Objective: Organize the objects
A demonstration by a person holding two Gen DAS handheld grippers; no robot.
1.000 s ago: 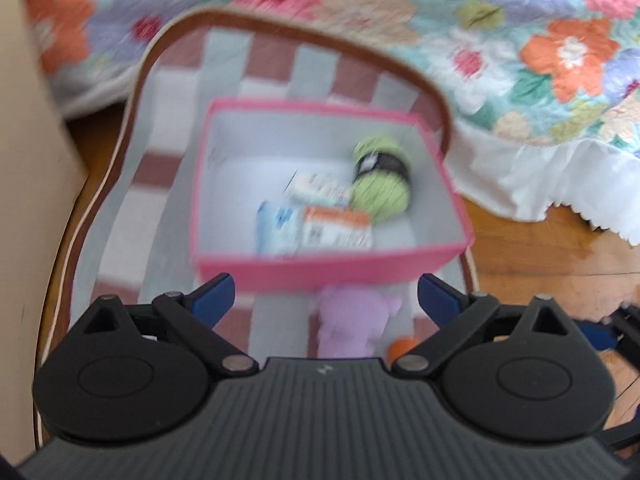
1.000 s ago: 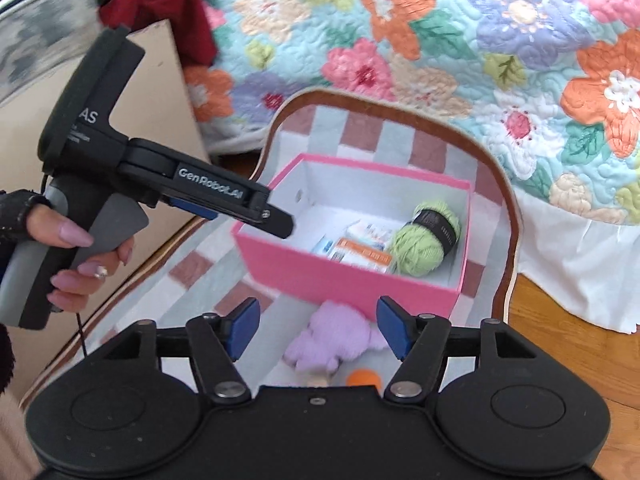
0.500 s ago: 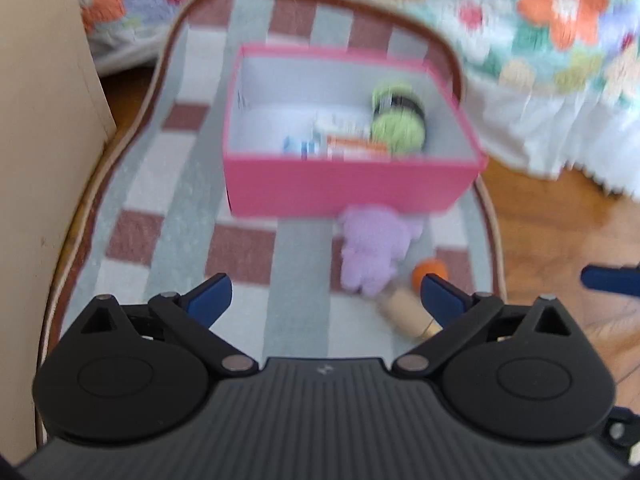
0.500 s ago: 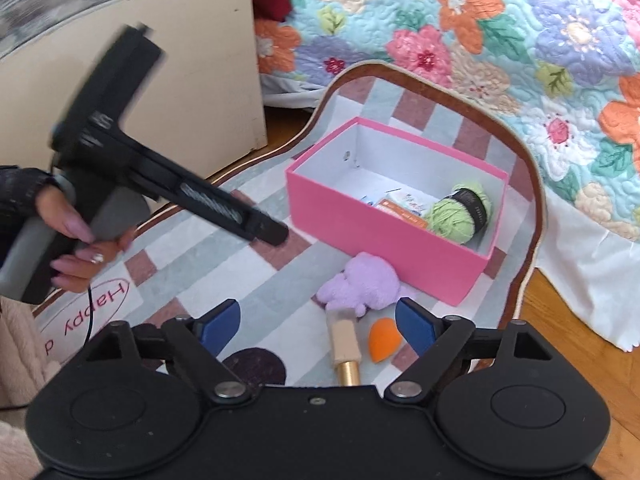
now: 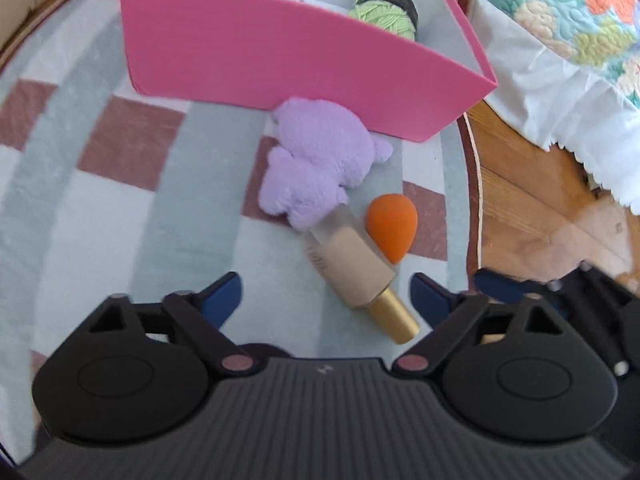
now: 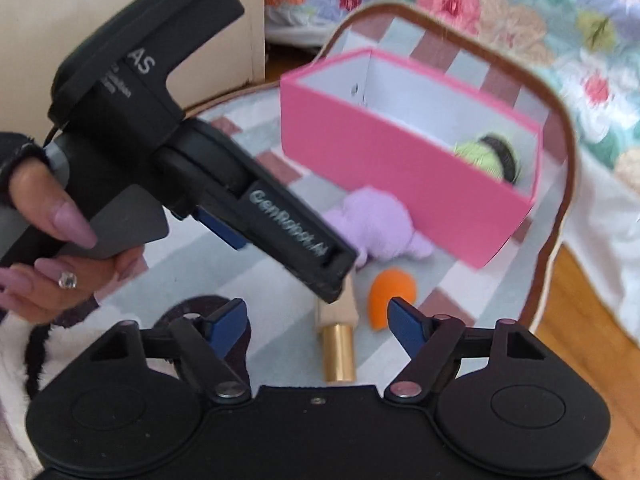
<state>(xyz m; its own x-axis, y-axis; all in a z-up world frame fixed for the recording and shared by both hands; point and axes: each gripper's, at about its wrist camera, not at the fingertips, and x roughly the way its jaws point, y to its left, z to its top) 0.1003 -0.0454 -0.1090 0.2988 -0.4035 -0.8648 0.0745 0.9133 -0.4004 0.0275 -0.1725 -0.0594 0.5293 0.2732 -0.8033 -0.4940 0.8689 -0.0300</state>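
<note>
My left claw [image 5: 324, 294] is spread wide with nothing in its grip, hanging low over the checked rug [image 5: 120, 200]. My right claw [image 6: 318, 320] is wide open too, and empty. Taking the pink box [image 5: 280, 60] as my landmark: nearest me, on my side of the box, the gold-capped bottle [image 5: 356, 268] lies flat between my left fingers, its cap towards me. The orange sponge [image 5: 390, 226] rests just right of it. The purple plush toy [image 5: 316, 164] lies against the box's front wall, touching the bottle's far end. Inside the box, at its right end, sits the green yarn ball [image 5: 386, 10]. Beyond the box hangs the flowered quilt [image 6: 520, 4].
</note>
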